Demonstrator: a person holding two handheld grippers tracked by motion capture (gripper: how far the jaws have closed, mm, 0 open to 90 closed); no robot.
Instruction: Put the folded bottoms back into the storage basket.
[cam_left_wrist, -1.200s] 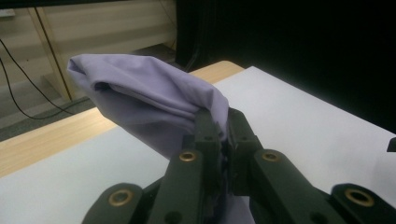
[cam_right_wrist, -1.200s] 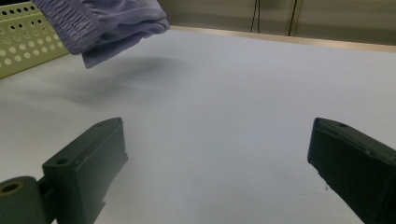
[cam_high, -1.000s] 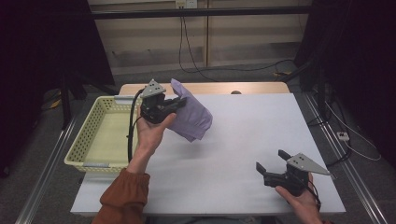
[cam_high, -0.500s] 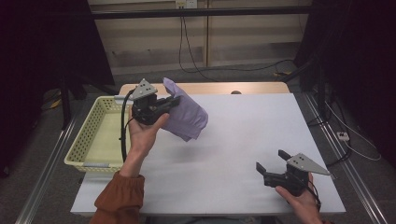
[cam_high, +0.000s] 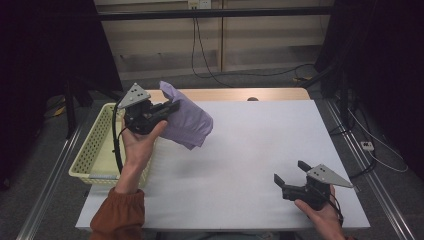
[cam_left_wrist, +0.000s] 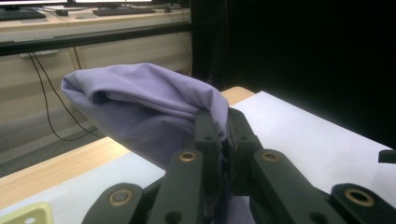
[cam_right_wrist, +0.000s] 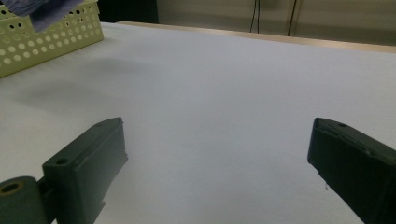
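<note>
Left gripper (cam_high: 169, 107), jaws clamped on cloth (cam_high: 187, 119), carries it beside basket (cam_high: 95, 150); right gripper (cam_high: 290, 175) idle, jaws wide, empty.

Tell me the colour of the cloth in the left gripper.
Pale purple cloth, clearest in the left gripper view.

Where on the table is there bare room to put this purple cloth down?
The white table is bare between the purple cloth and the right hand-held gripper, and along the far edge. It is crowded at the left, where the left hand-held gripper hangs by the yellow basket.
</note>
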